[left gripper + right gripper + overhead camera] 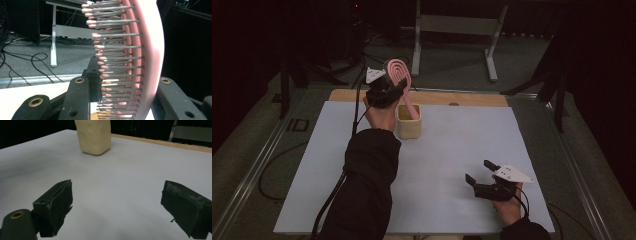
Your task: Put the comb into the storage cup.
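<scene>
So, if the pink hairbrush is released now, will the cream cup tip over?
Possibly. The pink hairbrush leans in the cream cup with its wide head well above the rim, so it looks top-heavy. The cup seems small and probably light. The left gripper holds the head.

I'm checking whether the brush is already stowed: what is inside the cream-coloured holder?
The pink hairbrush's handle end stands in the cream holder, leaning, with the left hand-held gripper shut on the brush head. The holder's bottom is hidden by its walls, so anything else inside cannot be seen.

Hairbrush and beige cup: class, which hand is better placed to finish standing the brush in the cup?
Left. The left gripper already clamps the pink hairbrush, whose handle enters the beige cup. The right gripper sits open, apart from both.
</scene>
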The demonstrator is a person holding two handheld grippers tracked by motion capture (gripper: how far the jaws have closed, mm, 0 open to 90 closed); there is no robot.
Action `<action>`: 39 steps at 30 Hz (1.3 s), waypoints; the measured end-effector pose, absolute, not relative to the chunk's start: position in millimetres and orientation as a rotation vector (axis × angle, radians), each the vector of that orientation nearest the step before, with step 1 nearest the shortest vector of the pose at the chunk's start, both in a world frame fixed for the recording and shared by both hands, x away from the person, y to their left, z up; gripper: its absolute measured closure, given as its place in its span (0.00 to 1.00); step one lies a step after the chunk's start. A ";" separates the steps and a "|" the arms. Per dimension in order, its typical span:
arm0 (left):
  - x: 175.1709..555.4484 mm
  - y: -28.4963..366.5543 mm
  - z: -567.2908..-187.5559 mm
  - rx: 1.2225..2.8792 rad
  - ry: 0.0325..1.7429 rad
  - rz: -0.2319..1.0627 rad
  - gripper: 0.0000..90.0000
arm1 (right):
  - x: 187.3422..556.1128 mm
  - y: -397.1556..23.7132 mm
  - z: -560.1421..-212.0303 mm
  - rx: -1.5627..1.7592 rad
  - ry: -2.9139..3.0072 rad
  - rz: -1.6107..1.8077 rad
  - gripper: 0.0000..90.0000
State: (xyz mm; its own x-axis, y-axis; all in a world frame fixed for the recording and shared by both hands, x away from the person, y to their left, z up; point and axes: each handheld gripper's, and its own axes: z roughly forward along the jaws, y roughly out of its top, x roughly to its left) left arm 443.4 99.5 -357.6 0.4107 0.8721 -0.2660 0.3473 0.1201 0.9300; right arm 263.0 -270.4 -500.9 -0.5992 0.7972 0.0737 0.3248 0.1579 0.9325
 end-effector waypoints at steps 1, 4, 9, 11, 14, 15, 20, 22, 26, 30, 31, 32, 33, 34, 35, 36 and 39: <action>443.4 99.5 -357.6 1.461 1.154 0.546 0.71 | 263.0 -270.4 -500.9 1.064 2.002 1.437 0.11; 443.5 98.3 -359.0 1.459 1.157 0.543 0.72 | 263.2 -270.2 -501.1 1.063 2.002 1.436 0.11; 443.7 97.2 -360.6 1.463 1.159 0.541 0.71 | 263.4 -269.9 -501.3 1.062 2.004 1.434 0.11; 443.6 96.6 -361.1 1.465 1.159 0.540 0.71 | 263.5 -269.8 -501.4 1.064 2.003 1.434 0.11; 443.6 96.2 -362.0 1.463 1.160 0.539 0.71 | 263.6 -269.7 -501.5 1.063 2.004 1.436 0.11; 443.6 96.2 -362.4 1.463 1.161 0.537 0.71 | 263.6 -269.7 -501.6 1.063 2.004 1.436 0.11; 443.6 95.4 -363.9 1.464 1.163 0.538 0.71 | 263.7 -269.6 -501.7 1.061 2.009 1.437 0.11; 443.5 95.1 -364.3 1.465 1.163 0.537 0.71 | 263.7 -269.6 -501.7 1.062 2.009 1.437 0.11; 443.1 95.2 -365.8 1.468 1.164 0.539 0.71 | 263.7 -269.5 -501.8 1.061 2.010 1.438 0.11; 442.6 95.1 -367.8 1.468 1.169 0.537 0.71 | 263.6 -269.4 -501.8 1.061 2.010 1.434 0.11; 442.5 95.1 -368.3 1.467 1.169 0.537 0.71 | 263.7 -269.4 -501.8 1.060 2.011 1.438 0.11; 442.5 94.9 -368.8 1.467 1.168 0.537 0.71 | 263.7 -269.4 -501.8 1.060 2.011 1.438 0.11; 442.5 94.9 -368.8 1.467 1.168 0.537 0.71 | 263.7 -269.4 -501.8 1.060 2.011 1.438 0.11; 442.4 94.6 -369.2 1.471 1.168 0.538 0.71 | 263.6 -269.3 -501.8 1.061 2.011 1.435 0.11; 442.2 94.3 -369.7 1.472 1.168 0.539 0.71 | 263.6 -269.3 -501.8 1.061 2.011 1.435 0.11; 442.2 94.3 -369.7 1.472 1.168 0.539 0.71 | 263.6 -269.3 -501.8 1.061 2.011 1.435 0.11; 441.7 93.8 -371.5 1.480 1.169 0.541 0.71 | 263.7 -269.2 -501.9 1.059 2.011 1.434 0.11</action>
State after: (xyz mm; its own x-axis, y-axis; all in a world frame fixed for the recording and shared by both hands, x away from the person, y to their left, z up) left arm 441.7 93.8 -371.5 0.4047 0.8757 -0.2635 0.3654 0.1093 0.9244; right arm 263.7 -269.2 -501.9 -0.6038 0.7940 0.0713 0.3259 0.1643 0.9310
